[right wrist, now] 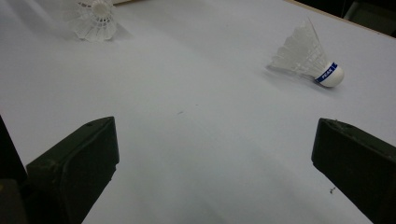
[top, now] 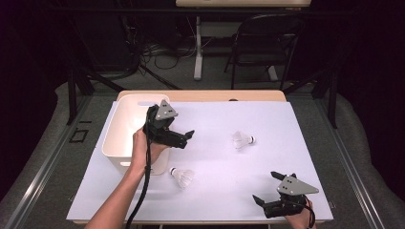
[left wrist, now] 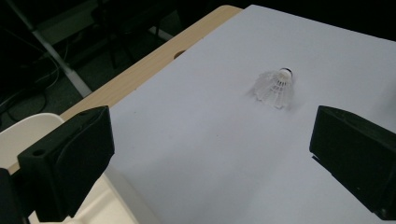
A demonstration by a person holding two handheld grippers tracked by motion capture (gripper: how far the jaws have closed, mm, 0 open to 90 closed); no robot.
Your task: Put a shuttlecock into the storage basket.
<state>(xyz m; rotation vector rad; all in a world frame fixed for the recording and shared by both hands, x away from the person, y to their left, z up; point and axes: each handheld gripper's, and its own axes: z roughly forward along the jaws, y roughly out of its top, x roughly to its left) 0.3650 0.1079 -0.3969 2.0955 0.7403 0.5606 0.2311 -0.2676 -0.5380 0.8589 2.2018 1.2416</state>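
Observation:
Two white shuttlecocks lie on the white sheet [top: 215, 119]. One shuttlecock [top: 243, 140] rests right of centre; it lies ahead of the open jaws in the left gripper view [left wrist: 275, 87] and shows a blue band in the right gripper view [right wrist: 310, 58]. The other shuttlecock [top: 182, 176] lies just in front of the white bin [top: 119, 129], and appears far off in the right gripper view [right wrist: 95, 18]. My left gripper [top: 187, 139] hovers by the bin's right rim, open and empty, pointing right. At the front right edge my right gripper [top: 266, 186] is open and empty, aimed up-left.
The bin's rim [left wrist: 28, 128] sits under my left jaw. The wooden table edge [top: 200, 95] runs along the back. A folding chair [top: 267, 43] and a table leg [top: 197, 47] stand on the floor beyond, with cables.

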